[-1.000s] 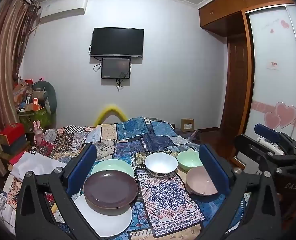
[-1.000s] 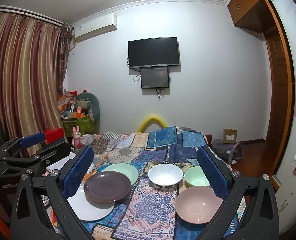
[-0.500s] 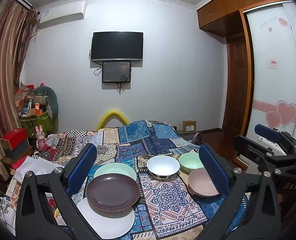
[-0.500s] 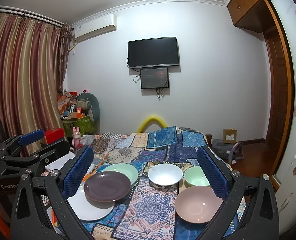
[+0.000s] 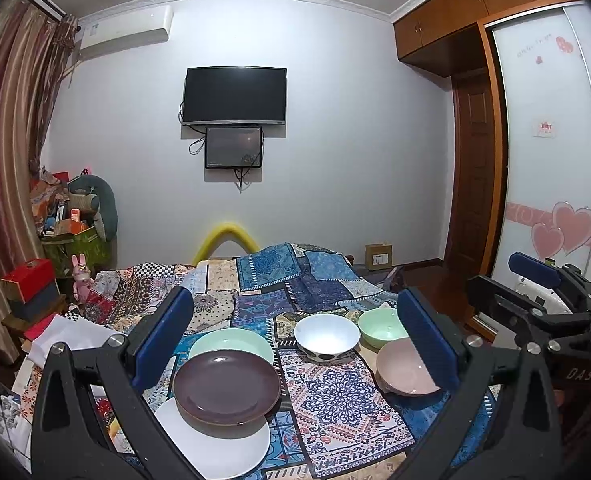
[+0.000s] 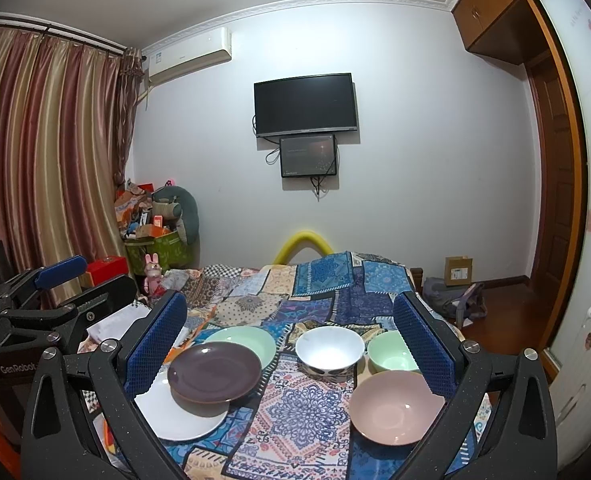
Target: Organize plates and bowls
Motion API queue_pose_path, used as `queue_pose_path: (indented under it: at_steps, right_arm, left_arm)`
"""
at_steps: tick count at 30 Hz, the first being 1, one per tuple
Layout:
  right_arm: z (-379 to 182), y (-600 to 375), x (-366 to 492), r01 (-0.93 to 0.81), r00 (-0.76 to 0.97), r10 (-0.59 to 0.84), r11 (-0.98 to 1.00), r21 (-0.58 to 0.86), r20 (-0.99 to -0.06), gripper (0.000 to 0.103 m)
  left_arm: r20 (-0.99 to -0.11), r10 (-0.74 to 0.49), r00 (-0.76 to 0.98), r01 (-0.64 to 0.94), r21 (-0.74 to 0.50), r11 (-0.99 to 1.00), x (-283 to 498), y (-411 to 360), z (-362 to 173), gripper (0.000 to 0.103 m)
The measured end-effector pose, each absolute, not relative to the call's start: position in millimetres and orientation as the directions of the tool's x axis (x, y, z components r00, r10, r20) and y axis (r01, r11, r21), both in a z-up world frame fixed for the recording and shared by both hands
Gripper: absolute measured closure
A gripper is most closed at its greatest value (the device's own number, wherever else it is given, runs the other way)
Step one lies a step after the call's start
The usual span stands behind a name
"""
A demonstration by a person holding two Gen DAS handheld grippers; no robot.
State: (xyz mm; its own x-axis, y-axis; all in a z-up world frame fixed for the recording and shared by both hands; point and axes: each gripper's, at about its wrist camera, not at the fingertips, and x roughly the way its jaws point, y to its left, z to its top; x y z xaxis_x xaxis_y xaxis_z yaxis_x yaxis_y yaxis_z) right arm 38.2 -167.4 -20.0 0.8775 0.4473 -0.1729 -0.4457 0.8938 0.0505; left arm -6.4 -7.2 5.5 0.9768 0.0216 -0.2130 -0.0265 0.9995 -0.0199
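While both grippers hang above the near edge of the patchwork cloth, nothing sits between their blue pads — left gripper spread wide, right gripper spread wide too, both empty. Left wrist view: brown plate at 7 o'clock, overlapping a white plate under it and touching the green plate just behind. White bowl sits at 12 o'clock of the cloth's centre medallion, green bowl just beside it at 3 o'clock, pink bowl nearer, at 4 o'clock, partly behind the right pad. Right wrist view shows the same layout — pink bowl closest, at 5 o'clock. Wall TV at 12 o'clock.
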Motion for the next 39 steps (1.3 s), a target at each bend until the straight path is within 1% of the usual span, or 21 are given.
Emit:
queue_pose_path:
  at_steps: [39]
  right_arm:
    - [-22.7,-170.3,39.6,-0.452,0.873,0.455,0.89,0.063,-0.177,0.0]
  left_arm:
    - [-0.221,0.014,0.975,-0.019,-0.02,1.0,-1.9,-6.0,2.3,0.0]
